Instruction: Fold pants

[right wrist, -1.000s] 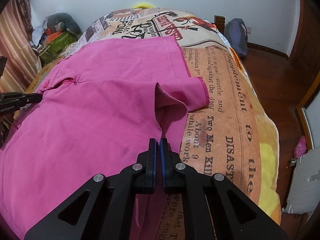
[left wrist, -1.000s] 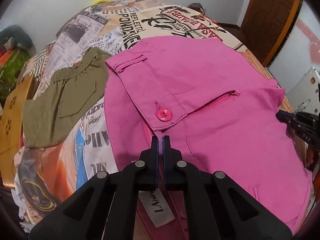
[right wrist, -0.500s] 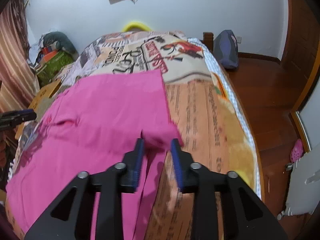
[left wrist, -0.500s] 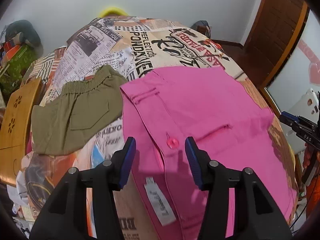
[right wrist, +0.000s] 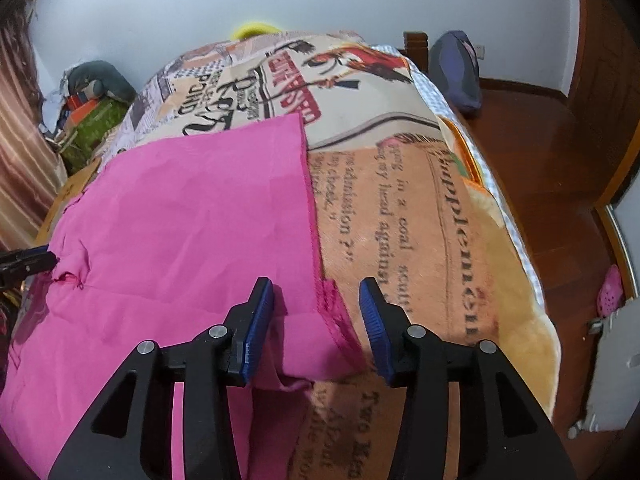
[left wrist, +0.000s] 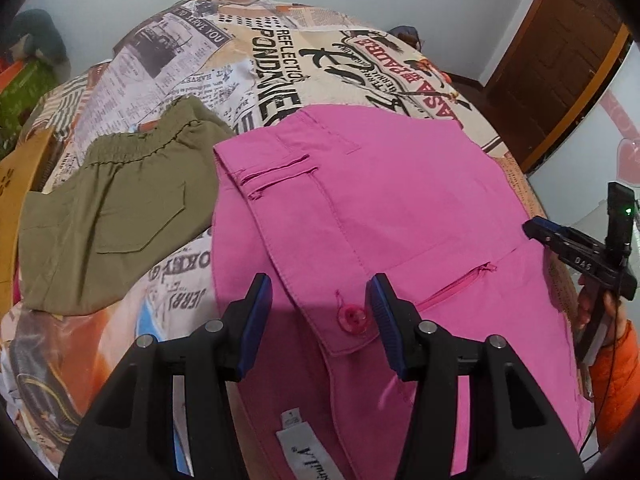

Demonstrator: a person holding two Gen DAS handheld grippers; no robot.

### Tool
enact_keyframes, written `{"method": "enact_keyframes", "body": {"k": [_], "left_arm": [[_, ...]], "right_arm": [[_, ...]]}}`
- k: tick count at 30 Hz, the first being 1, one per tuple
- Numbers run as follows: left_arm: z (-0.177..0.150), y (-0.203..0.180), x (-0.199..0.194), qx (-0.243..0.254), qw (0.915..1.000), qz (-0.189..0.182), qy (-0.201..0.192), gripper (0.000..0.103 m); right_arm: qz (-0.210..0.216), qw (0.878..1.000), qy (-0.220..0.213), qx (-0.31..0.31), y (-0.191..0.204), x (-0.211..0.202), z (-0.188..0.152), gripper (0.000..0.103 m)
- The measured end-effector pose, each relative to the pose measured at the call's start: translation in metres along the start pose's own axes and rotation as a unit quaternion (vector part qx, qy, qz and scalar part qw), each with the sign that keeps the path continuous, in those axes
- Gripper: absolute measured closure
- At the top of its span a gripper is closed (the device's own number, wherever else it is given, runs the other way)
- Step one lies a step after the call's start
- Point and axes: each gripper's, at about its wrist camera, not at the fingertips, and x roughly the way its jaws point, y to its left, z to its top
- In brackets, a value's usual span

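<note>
Pink pants [left wrist: 380, 208] lie on the newspaper-print bedspread [left wrist: 248, 60], folded over, with the waistband, pink button [left wrist: 352, 318] and zip pocket near my left gripper. My left gripper [left wrist: 320, 300] is open and empty, hovering above the waistband. In the right wrist view the pants [right wrist: 192, 220] fill the left half, their hem edge and a folded corner [right wrist: 332, 320] between the fingers. My right gripper [right wrist: 316, 304] is open and empty above that corner. It also shows in the left wrist view [left wrist: 560, 236] at the right edge.
Olive green shorts [left wrist: 116, 216] lie flat on the bed left of the pink pants. A white label [left wrist: 304, 448] shows at the pants' near edge. The bed's right edge drops to a wooden floor [right wrist: 540, 128] with a dark bag [right wrist: 456, 68]. Clutter [right wrist: 92, 100] sits at far left.
Both grippers were shut on the pink fabric one second ago. They have opened, let go and lifted back. The pants now lie flat.
</note>
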Motion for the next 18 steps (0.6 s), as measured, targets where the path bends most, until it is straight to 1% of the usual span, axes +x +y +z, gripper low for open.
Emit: {"method": "enact_keyframes", "body": {"k": [2,4,5,6,7,8,9,11,13,16,17,18], "left_arm": [[0.001,-0.003,0.002,0.002,1.0,-0.007,0.001,0.052],[0.002,-0.006,0.003,0.009,1.0,-0.001,0.001,0.052],[0.003,-0.009,0.003,0.013,0.9999,0.003,-0.001,0.055],[0.003,-0.011,0.003,0.016,0.9998,0.006,-0.002,0.065],[0.004,-0.013,0.003,0.021,0.9997,0.009,-0.001,0.071],[0.005,-0.015,0.003,0.026,0.9995,0.018,-0.001,0.076],[0.005,-0.017,0.003,0.029,0.9992,0.026,-0.003,0.085],[0.006,-0.021,0.0,0.042,0.9975,0.056,-0.012,0.097],[0.006,-0.021,-0.005,0.047,0.9966,0.064,-0.023,0.097],[0.006,-0.019,-0.01,0.063,0.992,0.102,-0.04,0.098],[0.006,-0.017,-0.009,0.063,0.9917,0.106,-0.038,0.098],[0.005,-0.012,-0.007,0.059,0.9931,0.097,-0.03,0.098]], "right_arm": [[0.006,1.0,0.002,-0.009,0.004,0.002,0.002,0.064],[-0.003,1.0,0.004,-0.024,0.009,0.005,0.002,0.073],[-0.015,0.999,0.005,-0.037,0.013,0.007,0.002,0.083],[-0.018,0.999,0.006,-0.043,0.013,0.008,0.002,0.087],[-0.018,0.999,0.005,-0.046,0.013,0.008,0.002,0.088],[-0.019,0.999,0.005,-0.049,0.014,0.008,0.001,0.092],[-0.022,0.998,0.005,-0.055,0.015,0.008,0.001,0.092],[-0.035,0.996,0.004,-0.077,0.019,0.009,-0.001,0.093],[-0.043,0.995,0.005,-0.088,0.022,0.01,-0.002,0.093],[-0.045,0.995,0.008,-0.092,0.021,0.011,-0.002,0.094],[-0.043,0.995,0.009,-0.09,0.02,0.011,-0.002,0.094],[-0.043,0.995,0.009,-0.088,0.02,0.012,-0.002,0.094]]}}
